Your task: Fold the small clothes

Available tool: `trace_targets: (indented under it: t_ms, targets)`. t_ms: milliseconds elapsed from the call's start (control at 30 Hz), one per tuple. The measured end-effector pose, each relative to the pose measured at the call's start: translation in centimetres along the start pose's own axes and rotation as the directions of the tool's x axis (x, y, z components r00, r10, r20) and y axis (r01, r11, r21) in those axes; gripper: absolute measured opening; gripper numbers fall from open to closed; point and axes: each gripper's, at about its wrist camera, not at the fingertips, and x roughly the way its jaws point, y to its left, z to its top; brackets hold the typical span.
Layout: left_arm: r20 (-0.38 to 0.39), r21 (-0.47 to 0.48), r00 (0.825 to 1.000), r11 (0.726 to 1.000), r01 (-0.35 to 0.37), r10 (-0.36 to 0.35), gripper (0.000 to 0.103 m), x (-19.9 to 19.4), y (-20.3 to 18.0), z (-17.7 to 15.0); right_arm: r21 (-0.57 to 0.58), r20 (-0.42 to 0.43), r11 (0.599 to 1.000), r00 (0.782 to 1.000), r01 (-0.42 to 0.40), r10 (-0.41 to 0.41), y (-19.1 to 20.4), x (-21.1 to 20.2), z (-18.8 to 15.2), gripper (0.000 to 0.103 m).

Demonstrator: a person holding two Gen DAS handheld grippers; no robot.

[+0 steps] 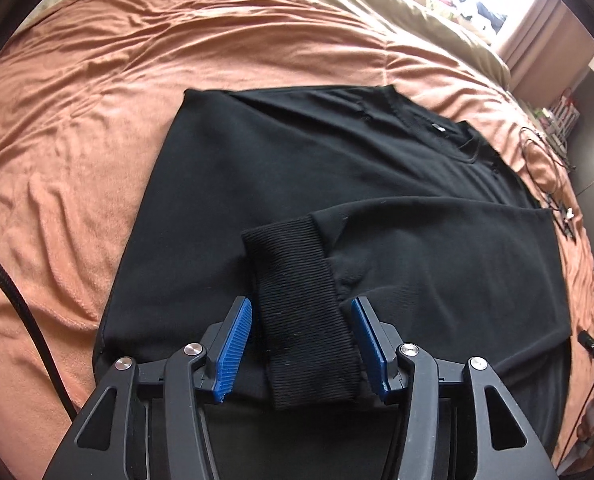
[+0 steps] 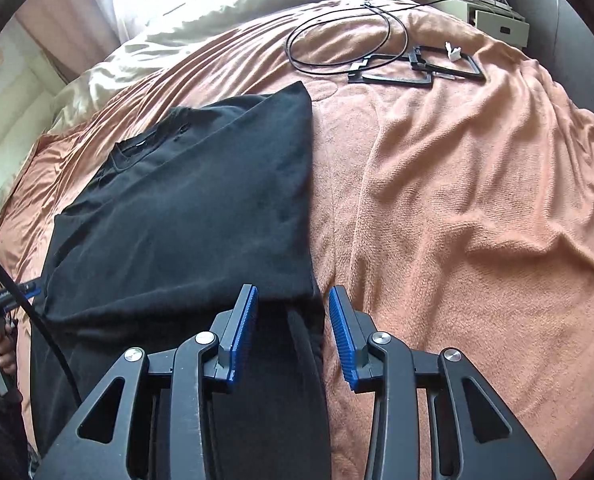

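Observation:
A black sweater point(image 1: 297, 168) lies flat on the bed, neckline away from me. One sleeve point(image 1: 437, 248) is folded across the body. Its ribbed cuff point(image 1: 297, 280) lies between the blue pads point(image 1: 235, 344) of my left gripper point(image 1: 301, 302), which is open, with slim gaps on both sides of the cuff. In the right wrist view the sweater point(image 2: 201, 200) fills the left half. My right gripper point(image 2: 294, 290) hovers over its near right corner. Dark cloth lies between the fingers, but orange blanket shows beside the right pad point(image 2: 343, 336), so the gripper is open.
An orange blanket point(image 2: 477, 220) covers the bed, with a beige duvet point(image 2: 225, 12) at the far end. Thin cables and flat black frames point(image 2: 397, 68) lie on the blanket's far right. A thick black cable point(image 1: 25, 320) crosses the left. A hand point(image 2: 1, 352) shows at the left edge.

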Motion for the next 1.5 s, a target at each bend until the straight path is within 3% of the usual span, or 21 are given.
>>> trace_targets:
  t_ms: [100,167,233,267,333,467,567,667,933,1100,1267,1500]
  targets:
    - [-0.028,-0.012,1.0,1.0,0.01,-0.01,0.054,1.4,0.4,-0.5,0.04,0.011,0.999,1.0,-0.004,0.004,-0.3,0.5,0.6,0.034]
    - [-0.036,-0.012,0.999,1.0,0.023,-0.023,0.047,2.1,0.3,-0.8,0.065,0.019,0.998,1.0,-0.016,0.015,-0.6,0.8,0.8,0.034]
    - [-0.026,0.016,0.999,1.0,0.025,-0.025,0.019,2.2,-0.2,-1.0,0.089,0.015,0.996,1.0,-0.024,0.023,-0.8,1.2,1.1,0.034]
    - [-0.028,0.029,0.999,0.999,0.039,-0.038,0.012,2.3,-0.4,-0.9,0.1,0.012,0.995,1.0,-0.025,0.024,-1.0,1.5,1.2,0.034]
    - [-0.018,0.052,1.0,0.998,0.022,-0.021,0.01,1.8,-0.8,-0.7,0.117,0.014,0.992,0.999,-0.034,0.033,-1.3,1.7,1.5,0.034]
    - [0.026,0.068,0.999,0.998,0.017,-0.018,0.009,0.0,-0.8,0.1,0.111,0.022,0.992,0.999,-0.052,0.049,-1.0,1.7,1.7,0.034]
    - [0.038,0.052,0.999,0.998,0.022,-0.024,0.009,-0.7,-0.3,0.8,0.071,-0.017,0.997,0.999,-0.033,0.034,-0.4,2.8,1.4,0.034]
    - [0.043,0.051,0.999,0.999,0.0,-0.002,0.009,-0.9,0.1,1.0,0.057,-0.065,0.998,0.998,0.001,0.002,-0.6,4.3,0.7,0.034]
    - [0.017,0.017,1.0,1.0,-0.014,0.013,0.009,0.3,1.8,0.8,0.046,-0.053,0.998,0.998,0.035,-0.032,-1.0,4.5,-0.2,0.033]
    - [-0.011,-0.027,1.0,1.0,-0.007,0.007,0.015,0.9,3.2,0.6,0.047,-0.064,0.998,0.997,0.049,-0.046,-0.8,3.4,-0.7,0.033]
    - [0.025,-0.032,0.997,0.997,-0.072,0.072,0.015,-1.2,4.2,0.4,0.029,-0.06,0.998,0.997,0.058,-0.056,-0.5,1.6,-1.2,0.033]
    - [0.035,-0.042,0.999,0.998,-0.038,0.039,0.017,-3.4,5.5,-0.7,0.013,-0.04,1.0,0.999,0.021,-0.02,-0.5,-1.5,-2.9,0.036]
